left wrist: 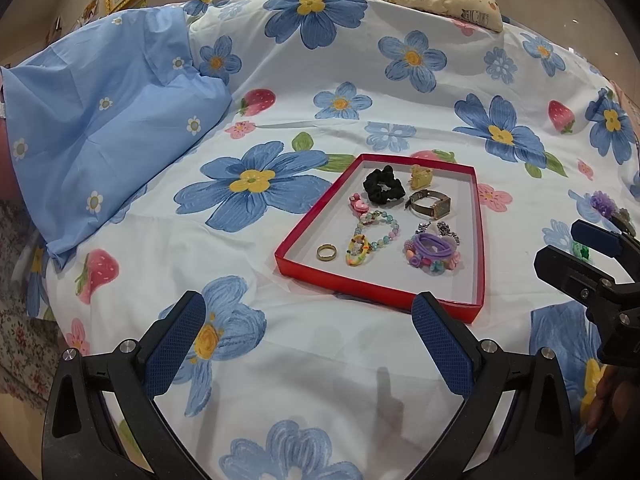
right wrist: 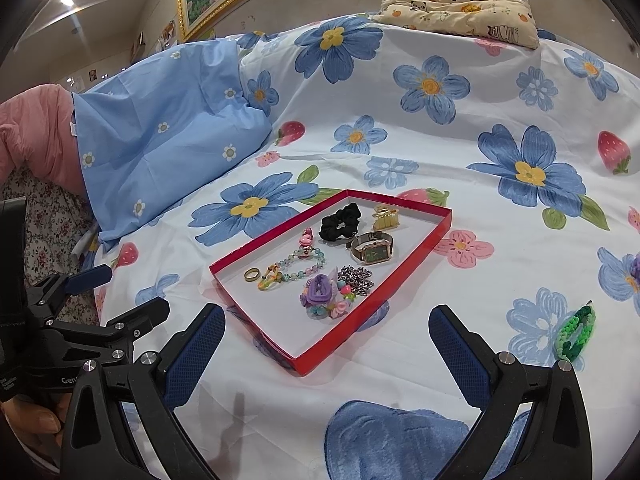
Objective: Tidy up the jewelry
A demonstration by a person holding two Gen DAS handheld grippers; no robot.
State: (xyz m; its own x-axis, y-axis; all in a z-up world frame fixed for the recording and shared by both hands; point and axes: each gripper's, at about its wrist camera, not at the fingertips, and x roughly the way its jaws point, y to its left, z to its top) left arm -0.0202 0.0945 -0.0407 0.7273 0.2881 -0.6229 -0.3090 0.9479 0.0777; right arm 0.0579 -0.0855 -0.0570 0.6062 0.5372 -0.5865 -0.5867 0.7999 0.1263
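A glossy red cardboard tray (right wrist: pixel 416 256) rests on a matt, smooth cotton bedsheet (right wrist: pixel 460 168). Inside lie a polished metal ring (right wrist: pixel 252 274), a black cloth scrunchie (right wrist: pixel 341 220) and glassy beads (right wrist: pixel 308 266); the tongs' pads (right wrist: pixel 460 354) are textured blue rubber.

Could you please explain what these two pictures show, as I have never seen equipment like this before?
There is no robot here: a person holds a two-fingered tool in each hand, and each tool carries a wide-angle camera looking forward along its fingers. One picture comes from the left gripper, the other from the right gripper. Both have their jaws wide open and hold nothing.

Ahead, on a flowered bedsheet, lies a shallow red tray. It holds a black scrunchie, a watch, a gold ring, a bead bracelet, a chain and purple hair ties. A green hair clip lies on the sheet outside the tray, to its right.
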